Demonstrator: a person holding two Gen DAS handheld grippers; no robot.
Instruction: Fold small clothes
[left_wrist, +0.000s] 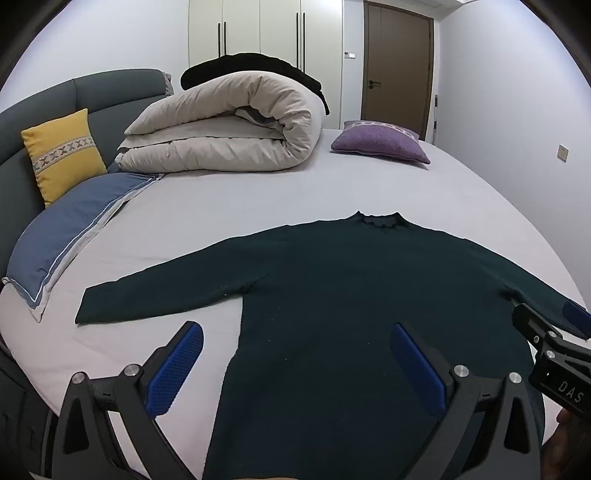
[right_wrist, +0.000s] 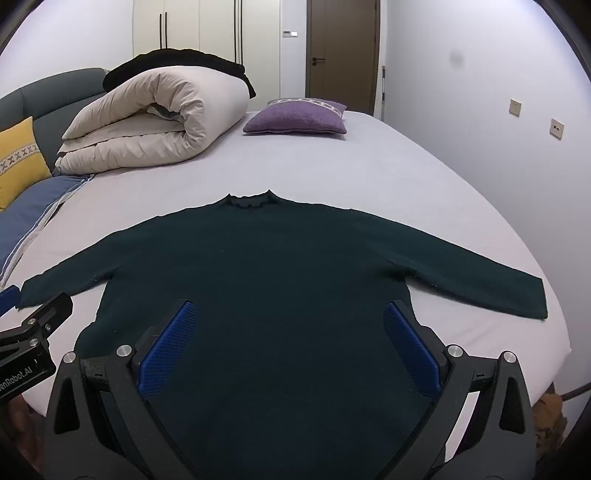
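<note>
A dark green long-sleeved sweater (left_wrist: 351, 280) lies flat on the pale grey bed (left_wrist: 229, 195), collar away from me, both sleeves spread out. It also shows in the right wrist view (right_wrist: 280, 266). My left gripper (left_wrist: 295, 336) is open and empty, hovering over the sweater's lower left side. My right gripper (right_wrist: 290, 317) is open and empty, over the sweater's lower body. Each gripper shows at the other view's edge: the right one at the far right of the left wrist view (left_wrist: 576, 321), the left one at the far left of the right wrist view (right_wrist: 11, 295).
A rolled beige duvet (left_wrist: 229, 129) with a black garment on top lies at the back. A purple cushion (left_wrist: 380, 142) sits back right. A yellow cushion (left_wrist: 62, 151) and a blue pillow (left_wrist: 70, 236) lie by the grey headboard at left. The bed edge runs at right (right_wrist: 554, 332).
</note>
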